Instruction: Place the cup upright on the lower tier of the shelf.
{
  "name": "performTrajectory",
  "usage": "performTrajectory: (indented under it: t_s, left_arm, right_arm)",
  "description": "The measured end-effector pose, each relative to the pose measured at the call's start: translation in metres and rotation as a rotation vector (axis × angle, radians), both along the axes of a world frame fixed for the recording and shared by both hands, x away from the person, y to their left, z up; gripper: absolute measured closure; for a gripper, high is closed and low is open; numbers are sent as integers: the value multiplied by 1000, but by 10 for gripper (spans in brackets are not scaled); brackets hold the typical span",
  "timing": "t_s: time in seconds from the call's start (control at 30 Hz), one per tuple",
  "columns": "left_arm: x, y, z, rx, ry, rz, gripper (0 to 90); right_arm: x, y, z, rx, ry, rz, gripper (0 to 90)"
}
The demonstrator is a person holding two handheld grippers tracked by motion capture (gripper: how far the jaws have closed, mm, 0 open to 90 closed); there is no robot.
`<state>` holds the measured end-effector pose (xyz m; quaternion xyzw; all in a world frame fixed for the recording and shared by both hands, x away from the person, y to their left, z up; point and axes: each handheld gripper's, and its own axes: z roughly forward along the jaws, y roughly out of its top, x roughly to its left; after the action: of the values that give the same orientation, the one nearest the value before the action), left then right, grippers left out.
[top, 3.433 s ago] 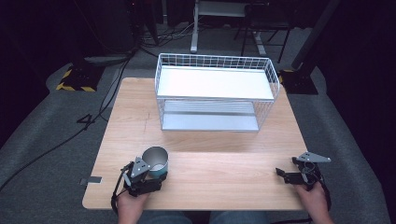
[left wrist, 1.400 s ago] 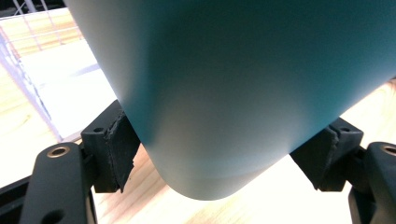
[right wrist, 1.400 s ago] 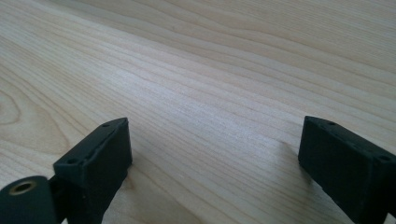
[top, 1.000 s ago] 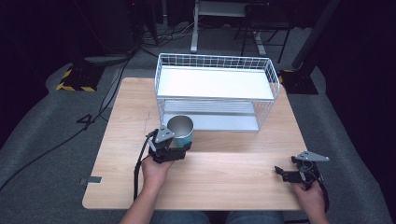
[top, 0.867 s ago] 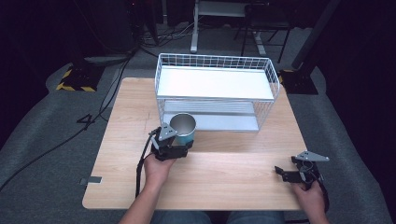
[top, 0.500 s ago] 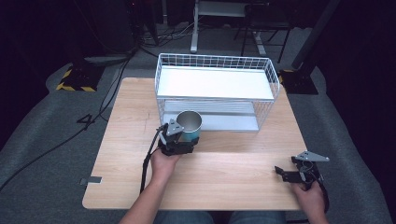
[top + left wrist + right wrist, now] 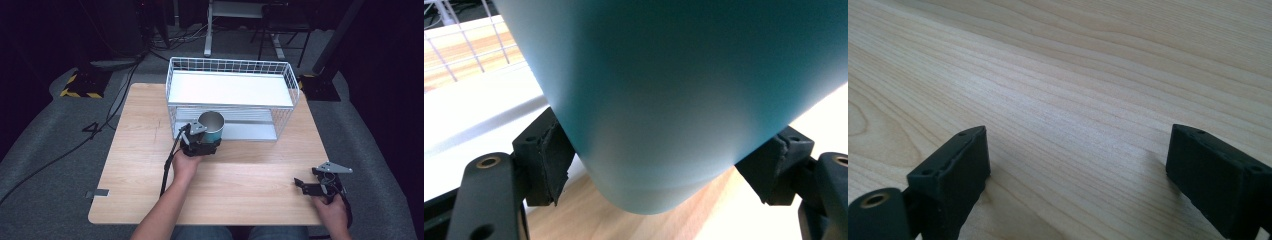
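High view: I have the left gripper (image 7: 202,145) clamped on the cup (image 7: 211,127), a teal cup with a bare metal inside. Cup is upright, mouth up, sitting just in front of the rack (image 7: 230,100) at its lower shelf. My read: I'm holding it low on the body so the rim clears the upper shelf when it goes in. Can't tell from here if the cup base is on the table (image 7: 140,150) or just off it. Cup looks empty, I see nothing but metal wall inside. Rack is a two-level white wire basket; top tray is bare, lower shelf bare as far as I can see through the wires. Right gripper (image 7: 312,185) is parked near the table's front right corner, well apart from the cup, out of the way.

Left gripper view: cup (image 7: 674,100) is right up against the lens, teal wall between both pads (image 7: 549,160), jaws closed onto it near the base. Grip looks square, one pad on each side. The base seems slightly clear of the wood below, though I wouldn't swear to it. Rack wires (image 7: 469,45) and white shelf are right behind, so the cup is at the shelf mouth.

Right gripper view: jaws spread wide, nothing between them, just table (image 7: 1073,90) wood grain. Idle, hanging low over the surface.
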<state>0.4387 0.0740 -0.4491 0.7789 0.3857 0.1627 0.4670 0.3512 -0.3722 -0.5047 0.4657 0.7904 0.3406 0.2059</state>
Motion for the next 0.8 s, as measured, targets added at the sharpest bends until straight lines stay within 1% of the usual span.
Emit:
performTrajectory:
  t_s: [0.07, 0.17, 0.2, 0.23, 0.27, 0.3, 0.33, 0.47, 0.5, 0.57, 0.6, 0.63, 0.8]
  left_arm:
    - [3, -3, 0, -1, -2, -1, 241]
    - [11, -13, 0, 22, 3, -3, 241]
    - [15, -17, -1, 23, 5, -5, 241]
    - [15, -17, -1, 23, 5, -5, 241]
    - [20, -22, -1, 30, 8, -8, 241]
    - [20, -22, -1, 30, 8, -8, 241]
    - [23, -25, -1, 30, 10, -6, 241]
    - [34, -35, -2, 14, 9, 8, 241]
    - [34, -35, -2, 14, 9, 8, 241]
    - [39, -38, -5, 13, 7, 13, 241]
    - [42, -40, -8, -4, 10, 24, 241]
    - [42, -40, -8, -4, 10, 24, 241]
    - [55, -47, -16, -14, 7, 57, 240]
  right_arm:
    - [0, 0, 0, 0, 0, 0, 105]
    - [0, 0, 0, 0, 0, 0, 105]
    - [0, 0, 0, 0, 0, 0, 105]
    - [0, 0, 0, 0, 0, 0, 105]
    - [0, 0, 0, 0, 0, 0, 105]
    - [0, 0, 0, 0, 0, 0, 105]
    - [0, 0, 0, 0, 0, 0, 105]
    - [0, 0, 0, 0, 0, 0, 105]
    - [0, 0, 0, 0, 0, 0, 105]
    - [0, 0, 0, 0, 0, 0, 105]
    - [0, 0, 0, 0, 0, 0, 105]
    - [0, 0, 0, 0, 0, 0, 105]
    - [0, 0, 0, 2, 2, 1, 107]
